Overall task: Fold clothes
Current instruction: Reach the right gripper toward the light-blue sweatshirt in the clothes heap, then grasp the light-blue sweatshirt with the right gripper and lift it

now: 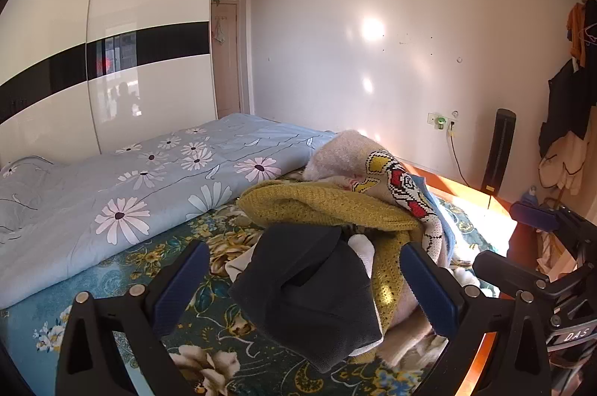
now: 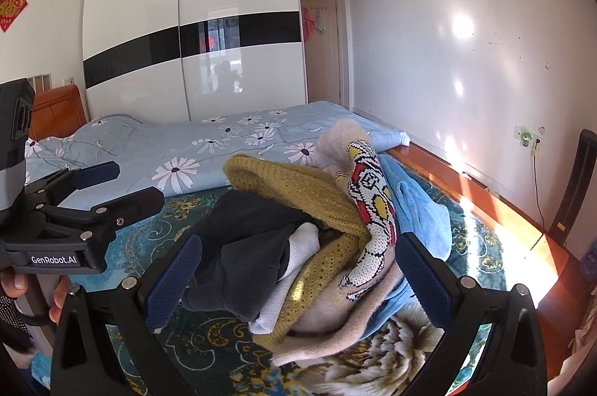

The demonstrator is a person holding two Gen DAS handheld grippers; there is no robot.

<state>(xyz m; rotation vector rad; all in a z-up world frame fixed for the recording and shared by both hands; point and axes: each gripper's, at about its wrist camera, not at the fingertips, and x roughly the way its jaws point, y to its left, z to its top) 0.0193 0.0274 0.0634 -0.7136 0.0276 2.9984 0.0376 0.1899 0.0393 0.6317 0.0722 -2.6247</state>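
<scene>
A heap of clothes [image 1: 335, 232] lies on a dark teal floral bedspread [image 1: 123, 280] near the right edge of the bed, and both grippers hang just above its near side. In the left wrist view the left gripper [image 1: 304, 284] has its blue-padded fingers [image 1: 179, 288] spread wide, one on each side of a dark navy garment [image 1: 309, 295] that sits at the near front of the heap; the pads are apart from the cloth and grip nothing. Behind the navy piece a mustard knitted sweater [image 1: 324, 206] drapes across the top, with a white, red and yellow patterned knit [image 1: 403, 187] to its right and a fluffy pale pink garment [image 1: 343, 150] at the far end. The right gripper [image 2: 298, 278] also stands wide, its pads [image 2: 171, 280] framing the same pile from a little further right, empty, with the navy piece [image 2: 246, 258] to the left, a white garment [image 2: 302, 247] tucked beside it, the mustard sweater [image 2: 294, 191] above and a light blue garment [image 2: 418, 209] on the right flank. In this view the left gripper [image 2: 127, 187] shows at the left, held by a hand [image 2: 56, 295], its jaws parted. A pale blue daisy-print quilt [image 1: 112, 187] covers the far left part of the bed, and a glossy white wardrobe [image 2: 194, 34] with a black band stands beyond it.
</scene>
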